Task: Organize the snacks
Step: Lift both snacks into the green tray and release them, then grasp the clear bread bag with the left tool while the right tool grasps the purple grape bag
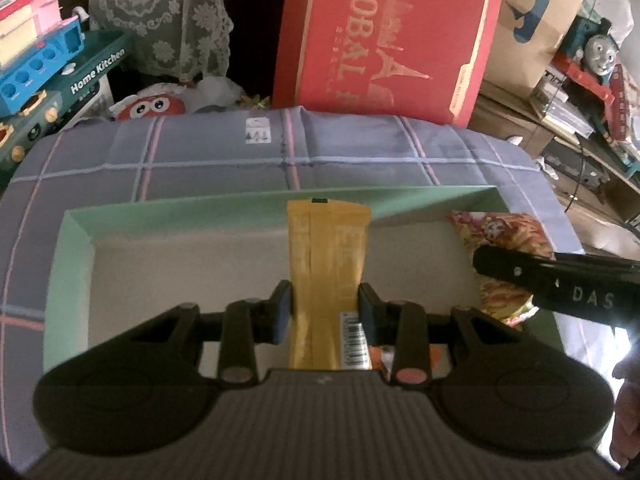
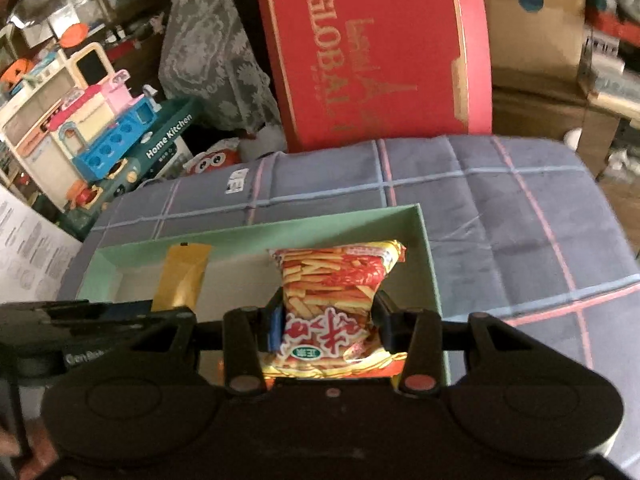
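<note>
My left gripper (image 1: 325, 306) is shut on a long yellow snack packet (image 1: 328, 256), its back seam and barcode facing me, held over the pale green box (image 1: 224, 208). My right gripper (image 2: 326, 320) is shut on a red and yellow bag of fries-style chips (image 2: 334, 280), squeezed at its waist, above the right part of the same green box (image 2: 280, 228). In the left wrist view the chip bag (image 1: 504, 232) shows at the right behind the right gripper's black finger (image 1: 560, 280). The yellow packet (image 2: 182, 276) shows at the left of the right wrist view.
The box lies on a grey-blue checked cloth (image 1: 200, 152). A big red "GLOBAL" box (image 1: 384, 36) stands behind the table. Toy kitchen sets (image 2: 100, 132) and a lace cover (image 1: 168, 12) are to the left; cardboard boxes (image 1: 536, 28) and a toy train (image 1: 600, 52) to the right.
</note>
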`<state>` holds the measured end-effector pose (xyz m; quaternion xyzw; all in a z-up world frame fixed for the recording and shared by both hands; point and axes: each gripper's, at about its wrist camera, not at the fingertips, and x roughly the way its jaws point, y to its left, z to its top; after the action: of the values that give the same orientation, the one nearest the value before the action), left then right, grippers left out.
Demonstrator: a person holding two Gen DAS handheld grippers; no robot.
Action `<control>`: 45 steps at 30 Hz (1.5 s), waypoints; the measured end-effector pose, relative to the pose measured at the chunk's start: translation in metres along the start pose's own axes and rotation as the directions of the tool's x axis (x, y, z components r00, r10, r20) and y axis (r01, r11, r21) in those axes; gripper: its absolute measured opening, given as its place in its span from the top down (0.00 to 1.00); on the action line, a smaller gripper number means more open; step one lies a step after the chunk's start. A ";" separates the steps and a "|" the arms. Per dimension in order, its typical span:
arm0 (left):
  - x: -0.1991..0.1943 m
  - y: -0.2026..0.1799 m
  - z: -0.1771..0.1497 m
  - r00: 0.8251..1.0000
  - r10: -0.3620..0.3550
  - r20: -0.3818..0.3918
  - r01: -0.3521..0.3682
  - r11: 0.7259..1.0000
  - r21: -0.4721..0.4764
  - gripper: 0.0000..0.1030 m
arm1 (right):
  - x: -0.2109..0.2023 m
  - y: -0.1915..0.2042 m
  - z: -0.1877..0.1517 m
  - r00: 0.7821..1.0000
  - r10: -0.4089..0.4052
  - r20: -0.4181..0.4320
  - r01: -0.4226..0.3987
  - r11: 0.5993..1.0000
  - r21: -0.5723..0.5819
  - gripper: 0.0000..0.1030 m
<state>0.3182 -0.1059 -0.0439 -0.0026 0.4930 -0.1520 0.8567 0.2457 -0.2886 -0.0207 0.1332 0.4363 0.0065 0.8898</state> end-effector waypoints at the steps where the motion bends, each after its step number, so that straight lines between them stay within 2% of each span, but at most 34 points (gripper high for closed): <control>1: 0.004 0.000 0.001 1.000 0.002 -0.002 -0.002 1.000 -0.001 0.67 | 0.006 0.000 0.001 1.000 0.004 -0.005 -0.004 1.000 0.004 0.58; 4: 0.017 0.003 0.005 1.000 0.005 -0.012 -0.005 1.000 -0.005 0.66 | 0.020 0.002 0.003 1.000 0.017 -0.011 -0.018 1.000 -0.009 0.54; 5: 0.021 0.002 0.005 1.000 0.007 -0.012 -0.007 1.000 0.004 0.64 | 0.022 0.003 0.005 1.000 0.015 -0.012 -0.015 1.000 -0.014 0.47; 6: 0.023 0.001 0.004 1.000 0.018 -0.010 -0.018 1.000 0.012 0.55 | 0.025 0.004 0.005 1.000 0.014 -0.008 -0.014 1.000 -0.015 0.37; 7: 0.024 -0.001 0.003 1.000 0.030 -0.008 -0.030 0.999 0.018 0.45 | 0.026 0.004 0.006 1.000 0.006 0.001 -0.006 1.000 -0.009 0.13; 8: 0.026 -0.002 0.002 0.999 0.043 -0.004 -0.043 0.999 0.020 0.28 | 0.024 0.004 0.006 1.000 0.004 0.017 -0.004 1.000 -0.002 0.03; 9: 0.026 -0.002 0.001 0.999 0.054 0.008 -0.054 0.998 0.020 0.21 | 0.019 0.005 0.005 0.999 0.008 0.033 -0.008 1.000 0.005 0.03; 13: 0.024 0.000 -0.001 0.998 0.059 0.000 -0.059 0.998 -0.001 0.16 | 0.010 0.003 0.003 0.999 0.014 0.044 -0.014 1.000 0.009 0.00; 17: 0.012 0.001 -0.007 0.998 0.070 0.010 -0.070 0.998 -0.011 0.04 | -0.003 0.002 0.001 0.999 -0.001 0.051 0.001 1.000 0.007 0.00; 28: -0.045 -0.002 -0.044 0.997 0.069 0.021 -0.069 0.998 -0.001 0.00 | -0.055 0.010 -0.025 0.999 0.008 0.048 -0.009 1.000 0.013 0.00; 38: -0.106 0.009 -0.112 0.999 0.028 0.017 -0.028 0.999 -0.028 0.00 | -0.115 0.029 -0.076 0.998 0.038 0.043 -0.038 0.999 0.004 0.00; 45: -0.138 0.032 -0.162 0.999 0.041 0.013 -0.040 0.998 -0.050 0.00 | -0.139 0.042 -0.123 0.997 0.076 -0.002 -0.076 0.997 0.009 0.00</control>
<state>0.1253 -0.0155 -0.0160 -0.0148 0.4906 -0.1222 0.8626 0.0687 -0.2374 0.0252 0.1538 0.4319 0.0383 0.8879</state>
